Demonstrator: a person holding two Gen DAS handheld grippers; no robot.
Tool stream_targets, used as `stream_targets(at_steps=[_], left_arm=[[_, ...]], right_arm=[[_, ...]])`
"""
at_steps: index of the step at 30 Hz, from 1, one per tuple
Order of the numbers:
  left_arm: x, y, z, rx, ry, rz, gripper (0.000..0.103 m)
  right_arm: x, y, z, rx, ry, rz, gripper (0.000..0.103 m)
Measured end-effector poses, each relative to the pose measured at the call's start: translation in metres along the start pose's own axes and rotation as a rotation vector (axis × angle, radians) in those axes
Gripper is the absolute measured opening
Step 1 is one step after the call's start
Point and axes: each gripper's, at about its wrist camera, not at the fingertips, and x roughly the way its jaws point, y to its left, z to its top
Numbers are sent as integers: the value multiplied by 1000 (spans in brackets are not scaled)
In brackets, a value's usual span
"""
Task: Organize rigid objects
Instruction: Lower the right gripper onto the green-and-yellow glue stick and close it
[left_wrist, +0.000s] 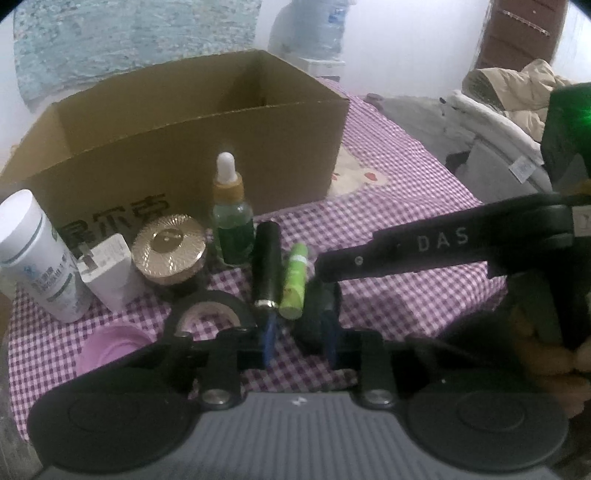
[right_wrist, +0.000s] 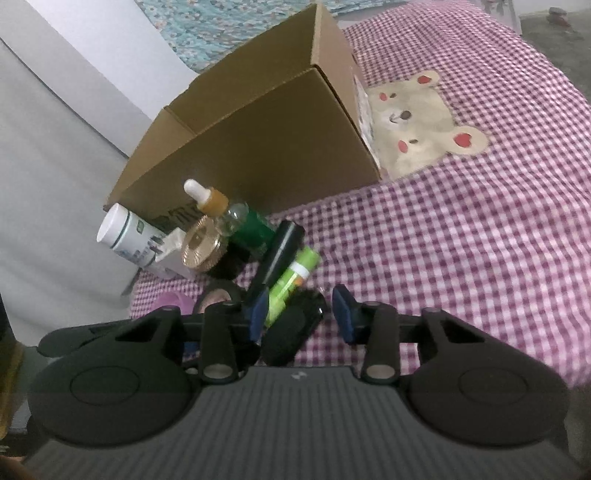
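An open cardboard box stands on the checked cloth, small items before it. The left gripper has narrow jaws around a green tube, probably pinching it. The right gripper is half-open around a dark oval object.

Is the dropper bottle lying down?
No, the dropper bottle stands upright on the checked cloth in front of the box, its white tip pointing up.
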Motion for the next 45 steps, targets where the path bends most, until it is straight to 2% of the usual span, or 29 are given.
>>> stream_targets(at_steps=[4,12,18,21,31,35,39,45], left_arm=[[3,-1,4,23,-8,1,18],[19,-6,12,44,7,-8,18],[29,-5,17,52,32,-5,17],[32,-6,20,53,38,-2,17],[45,-1,36,14,75,-23,21],[45,0,38,0,78,-19,14],[49,-5,41,3,72,4,12],[50,-6,43,-6,57,-2,10]], right_arm=[[9,1,9,4,11,21,33],[35,-7,20,52,73,32,25],[43,-7,28,40,81,37,22],[47,-3,31,7,78,14,16],[51,-2,32,-24,63,28,12],[48,-8,32,-10,57,42,10],[44,-16,34,3,39,47,9],[32,-35,37,54,24,47,10]])
